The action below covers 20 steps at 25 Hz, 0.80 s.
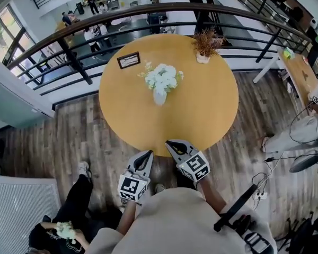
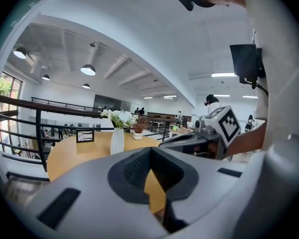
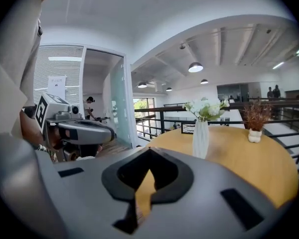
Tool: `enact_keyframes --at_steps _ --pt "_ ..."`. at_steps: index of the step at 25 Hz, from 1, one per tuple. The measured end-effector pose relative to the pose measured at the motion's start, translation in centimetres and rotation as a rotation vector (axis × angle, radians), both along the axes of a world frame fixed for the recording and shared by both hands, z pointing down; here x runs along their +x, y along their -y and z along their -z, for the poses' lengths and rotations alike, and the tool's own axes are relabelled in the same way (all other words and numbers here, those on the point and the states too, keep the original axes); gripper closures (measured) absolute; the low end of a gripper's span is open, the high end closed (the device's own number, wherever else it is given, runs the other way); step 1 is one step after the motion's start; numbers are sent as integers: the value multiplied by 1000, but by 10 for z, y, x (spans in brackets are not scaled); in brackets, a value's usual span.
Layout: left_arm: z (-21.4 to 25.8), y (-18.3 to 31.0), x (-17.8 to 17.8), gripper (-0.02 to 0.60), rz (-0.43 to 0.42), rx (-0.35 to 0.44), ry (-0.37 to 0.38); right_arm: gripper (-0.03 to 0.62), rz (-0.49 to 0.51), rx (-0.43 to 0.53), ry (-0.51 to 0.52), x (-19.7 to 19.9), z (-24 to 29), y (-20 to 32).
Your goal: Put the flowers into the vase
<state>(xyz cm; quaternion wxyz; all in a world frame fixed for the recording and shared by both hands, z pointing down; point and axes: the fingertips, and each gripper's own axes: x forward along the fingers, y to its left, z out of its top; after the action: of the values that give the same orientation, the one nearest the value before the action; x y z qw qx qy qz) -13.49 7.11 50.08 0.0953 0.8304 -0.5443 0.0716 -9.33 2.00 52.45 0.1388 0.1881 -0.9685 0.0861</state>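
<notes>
Round wooden table [image 1: 217,115], slim white vase [image 1: 159,96]

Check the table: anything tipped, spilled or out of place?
Nothing stands out. The vase stands upright on the table with the white flowers in it; the picture frame and the small potted plant stand upright near the far edge. No spill shows.

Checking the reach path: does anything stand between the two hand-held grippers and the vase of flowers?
Nothing visible does. Only bare table lies between the left hand-held gripper, the right hand-held gripper and the vase; picture frame and potted plant stand beyond it.
</notes>
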Motion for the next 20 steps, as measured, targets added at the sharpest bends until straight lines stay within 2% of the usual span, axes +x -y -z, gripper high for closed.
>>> enact_keyframes --at_steps 7,12,20 --pt "5 -25 12 575 -29 38 -26 586 -57 46 -6 18 15 -25" --pt "8 -29 37 575 -45 58 -26 586 -70 66 4 37 22 -35" --pt "16 -41 81 575 -41 52 -13 586 -85 45 30 82 26 -50"
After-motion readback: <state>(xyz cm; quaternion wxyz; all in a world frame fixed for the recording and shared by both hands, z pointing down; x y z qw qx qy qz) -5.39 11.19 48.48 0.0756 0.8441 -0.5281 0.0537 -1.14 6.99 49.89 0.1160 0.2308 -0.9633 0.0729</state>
